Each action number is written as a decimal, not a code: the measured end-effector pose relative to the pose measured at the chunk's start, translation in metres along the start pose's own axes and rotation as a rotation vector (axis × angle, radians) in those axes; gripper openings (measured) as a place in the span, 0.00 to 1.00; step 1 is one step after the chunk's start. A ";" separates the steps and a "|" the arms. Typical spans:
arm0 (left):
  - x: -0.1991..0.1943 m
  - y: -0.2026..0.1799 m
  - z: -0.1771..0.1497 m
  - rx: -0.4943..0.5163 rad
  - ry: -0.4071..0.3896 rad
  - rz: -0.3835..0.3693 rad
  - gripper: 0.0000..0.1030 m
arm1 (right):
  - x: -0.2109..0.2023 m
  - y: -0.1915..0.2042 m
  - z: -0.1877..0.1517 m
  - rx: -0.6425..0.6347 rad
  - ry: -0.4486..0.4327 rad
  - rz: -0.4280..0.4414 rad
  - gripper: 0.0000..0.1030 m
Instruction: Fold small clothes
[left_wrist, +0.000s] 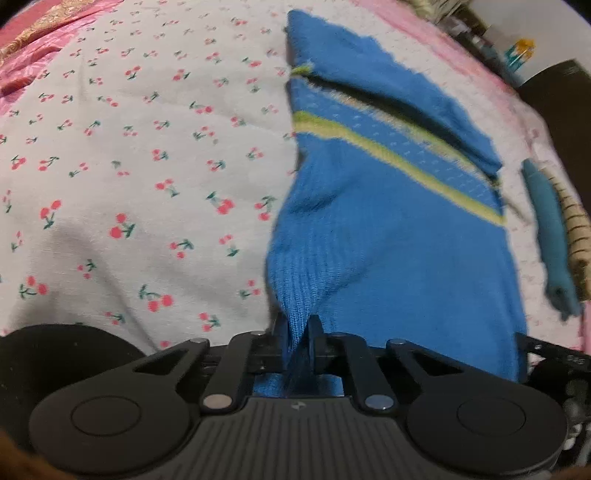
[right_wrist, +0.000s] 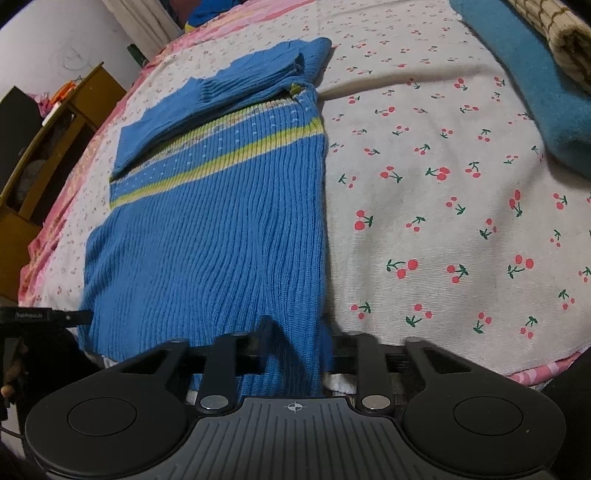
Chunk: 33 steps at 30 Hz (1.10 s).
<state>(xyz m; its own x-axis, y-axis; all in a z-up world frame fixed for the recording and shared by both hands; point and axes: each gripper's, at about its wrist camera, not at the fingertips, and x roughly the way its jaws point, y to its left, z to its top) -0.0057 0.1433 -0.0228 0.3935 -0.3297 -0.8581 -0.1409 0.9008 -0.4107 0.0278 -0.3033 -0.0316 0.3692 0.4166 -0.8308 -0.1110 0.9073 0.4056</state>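
Now, from the left wrist, the left gripper (left_wrist: 297, 341) is clamped on the ribbed hem of the blue knit sweater (left_wrist: 376, 221), the wool bunched into a tight pleat between its closed fingers. The sweater lies on the cherry-print sheet (left_wrist: 129, 166), one sleeve already folded across the chest. To the right, well apart, sits a teal garment (left_wrist: 550, 229).

Over to the right wrist: the right gripper (right_wrist: 295, 343) is pinched shut on the hem's other corner, fabric drawn up between the fingers. For a clean fold I'd lift both corners together, level, and carry the hem toward the collar. Plenty of bare sheet lies right of the sweater; the bed's edge and a wooden cabinet (right_wrist: 55, 140) sit close on the left.
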 end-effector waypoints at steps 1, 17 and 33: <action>-0.003 0.000 0.000 0.002 -0.012 -0.014 0.15 | -0.002 0.000 0.000 0.007 -0.010 0.015 0.08; -0.024 0.011 0.072 -0.224 -0.272 -0.444 0.14 | -0.038 -0.004 0.065 0.242 -0.295 0.358 0.06; 0.000 -0.019 0.117 0.096 -0.240 -0.252 0.15 | 0.022 -0.010 0.153 0.308 -0.358 0.384 0.06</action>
<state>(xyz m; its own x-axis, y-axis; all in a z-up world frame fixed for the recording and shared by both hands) 0.1029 0.1593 0.0208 0.6086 -0.4798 -0.6320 0.0690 0.8255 -0.5602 0.1778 -0.3119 0.0044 0.6489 0.6172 -0.4449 -0.0457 0.6154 0.7869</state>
